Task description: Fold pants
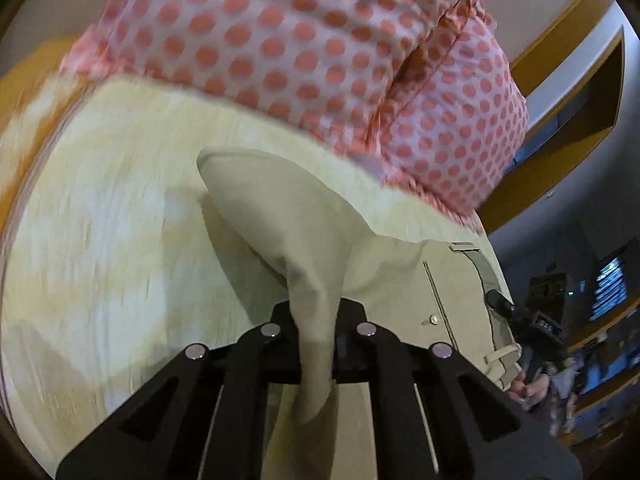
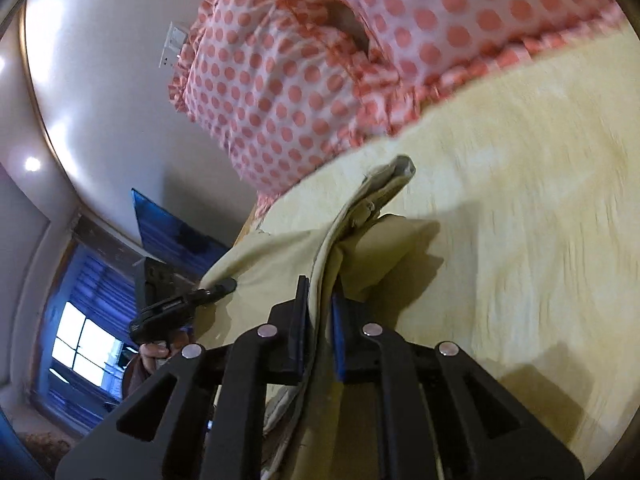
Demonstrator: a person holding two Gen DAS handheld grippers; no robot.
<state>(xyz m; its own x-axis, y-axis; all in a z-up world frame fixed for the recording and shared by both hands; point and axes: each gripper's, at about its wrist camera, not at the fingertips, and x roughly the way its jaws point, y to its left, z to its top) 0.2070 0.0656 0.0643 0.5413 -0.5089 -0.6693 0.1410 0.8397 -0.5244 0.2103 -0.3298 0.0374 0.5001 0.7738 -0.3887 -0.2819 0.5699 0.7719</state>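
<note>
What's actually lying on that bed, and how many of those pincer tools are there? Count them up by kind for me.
Beige pants: 1, pinched by both tools
Pink polka-dot pillows: 2, as far as the blur shows
Yellow bedsheet: 1
Handheld grippers: 2, the left gripper and the right gripper, both closed on the cloth
Total: 6

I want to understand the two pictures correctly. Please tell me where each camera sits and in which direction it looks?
Left wrist: sits on the left gripper, looks along its fingers at beige pants pinched there; the right gripper and a hand show at right.
Right wrist: sits on the right gripper, shut on the pants' edge; the left gripper shows at left.
Shared: pants, yellow bed cover, polka-dot pillow.
</note>
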